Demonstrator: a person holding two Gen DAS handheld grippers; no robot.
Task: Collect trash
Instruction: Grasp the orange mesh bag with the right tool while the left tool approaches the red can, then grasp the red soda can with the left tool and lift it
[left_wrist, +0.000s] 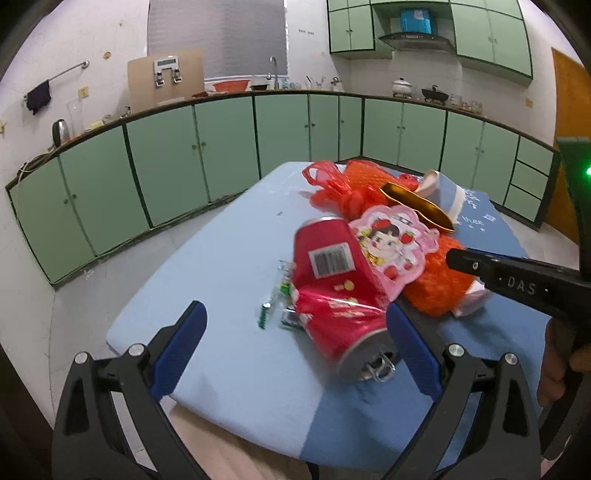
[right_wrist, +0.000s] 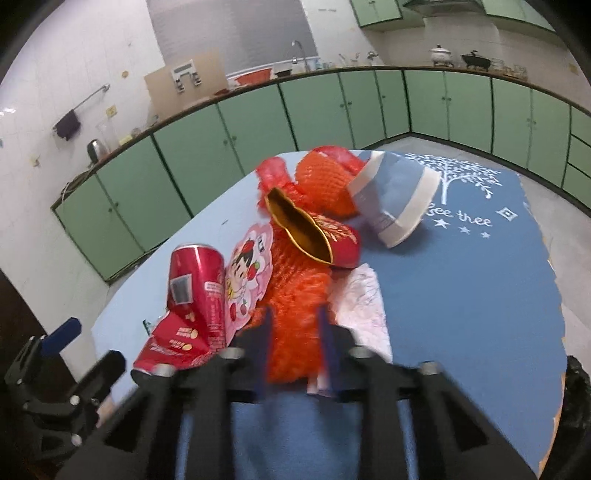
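Blue pads line the left gripper (left_wrist: 295, 325), whose jaws stand wide apart; its right pad sits against the side of a crumpled red can (left_wrist: 332, 291) while the left pad is clear of it, so nothing is clamped. The can lies on its side on the pale blue bench (left_wrist: 229, 258), its pull-tab end toward the camera, with a torn red wrapper (right_wrist: 173, 343) under it and small green-and-clear wrappers (left_wrist: 275, 299) just to its left.

In the right wrist view the right gripper (right_wrist: 295, 336) has its jaws drawn in close on the near end of an orange foam net (right_wrist: 295, 291), which fills the narrow gap between the pads; the picture is blurred here. White crumpled paper (right_wrist: 364, 295) lies against the net on its right.

A pink sweet packet (left_wrist: 391, 247) printed with a cartoon face leans between the can and the net. Farther back a red pouch with a gold lining (right_wrist: 314, 232) rests on the net, a blue and white paper cup (right_wrist: 395, 199) lies tipped beside it, and a red plastic bag (left_wrist: 325, 184) sits at the far edge. Green cabinets (left_wrist: 221, 147) run along the wall beyond.
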